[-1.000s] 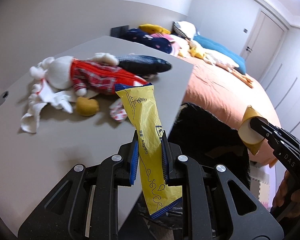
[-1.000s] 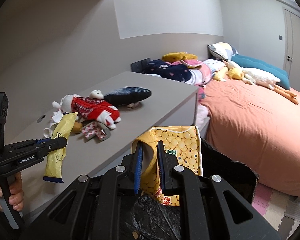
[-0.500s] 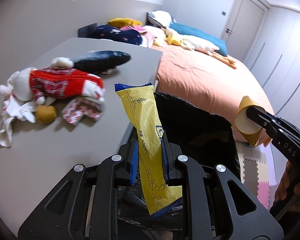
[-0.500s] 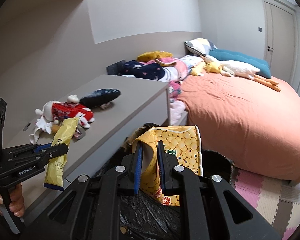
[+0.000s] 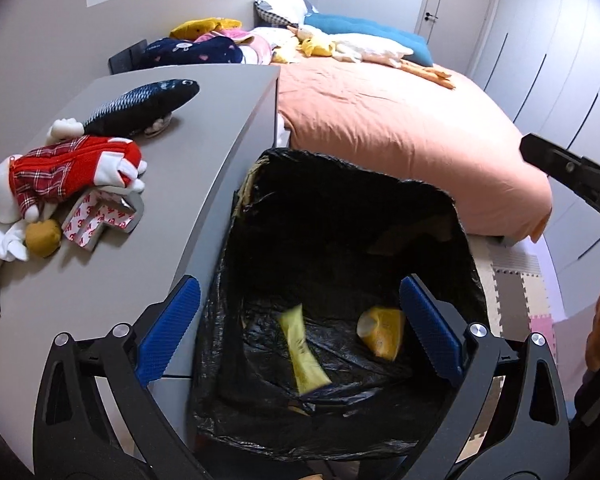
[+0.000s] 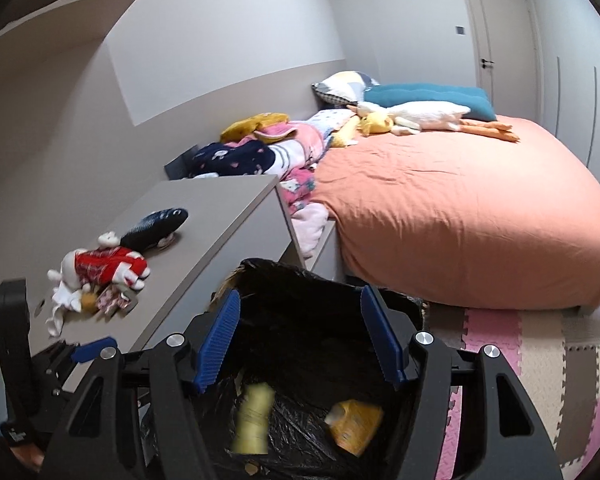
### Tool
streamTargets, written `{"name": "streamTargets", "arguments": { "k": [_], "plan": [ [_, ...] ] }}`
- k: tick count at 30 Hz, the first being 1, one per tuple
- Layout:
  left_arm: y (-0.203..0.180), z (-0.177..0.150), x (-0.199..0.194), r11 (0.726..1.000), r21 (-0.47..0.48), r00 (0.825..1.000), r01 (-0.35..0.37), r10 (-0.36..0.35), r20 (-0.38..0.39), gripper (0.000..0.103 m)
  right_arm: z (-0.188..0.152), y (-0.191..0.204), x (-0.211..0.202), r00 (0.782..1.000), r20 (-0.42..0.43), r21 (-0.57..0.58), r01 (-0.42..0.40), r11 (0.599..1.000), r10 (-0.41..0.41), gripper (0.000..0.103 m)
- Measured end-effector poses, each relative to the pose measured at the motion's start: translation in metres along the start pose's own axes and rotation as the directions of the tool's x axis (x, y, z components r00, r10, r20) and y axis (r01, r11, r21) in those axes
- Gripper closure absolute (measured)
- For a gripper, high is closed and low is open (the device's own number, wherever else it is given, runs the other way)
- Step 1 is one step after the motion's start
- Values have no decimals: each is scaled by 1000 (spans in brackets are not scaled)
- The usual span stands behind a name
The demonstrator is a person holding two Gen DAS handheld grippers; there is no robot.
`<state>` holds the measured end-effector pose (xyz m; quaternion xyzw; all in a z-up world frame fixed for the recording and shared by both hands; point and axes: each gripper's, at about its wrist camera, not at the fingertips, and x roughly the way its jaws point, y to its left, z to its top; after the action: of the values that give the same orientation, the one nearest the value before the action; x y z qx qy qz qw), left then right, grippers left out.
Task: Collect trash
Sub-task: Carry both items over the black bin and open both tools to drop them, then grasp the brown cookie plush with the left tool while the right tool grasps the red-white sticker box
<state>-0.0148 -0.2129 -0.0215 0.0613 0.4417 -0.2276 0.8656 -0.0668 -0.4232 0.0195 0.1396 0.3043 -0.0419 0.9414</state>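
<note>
Left wrist view shows the left gripper (image 5: 296,334) gaping empty above the black-lined bin (image 5: 340,184), a long yellow wrapper (image 5: 305,354) and crumpled yellow snack bag (image 5: 382,332) inside, both probably light, crinkly, best pinched edgewise, while right wrist view alone shows the right gripper (image 6: 300,340) likewise spread.

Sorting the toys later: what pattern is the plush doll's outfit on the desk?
Red and white plaid on the plush doll, clearest in the left wrist view.
</note>
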Motion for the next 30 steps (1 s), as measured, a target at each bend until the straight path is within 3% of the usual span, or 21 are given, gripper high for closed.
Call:
{"name": "streamTargets", "arguments": {
  "k": [12,30],
  "plan": [
    [33,-4,-9,996,-85,999,-35,35,5,6,-3,13,5,996,17,-19,-87,996,87,33],
    [107,-10,-26,967,-203,988,-152,157,10,6,-10,74,48,974,-54,-78,-223,972,219,33]
  ]
}}
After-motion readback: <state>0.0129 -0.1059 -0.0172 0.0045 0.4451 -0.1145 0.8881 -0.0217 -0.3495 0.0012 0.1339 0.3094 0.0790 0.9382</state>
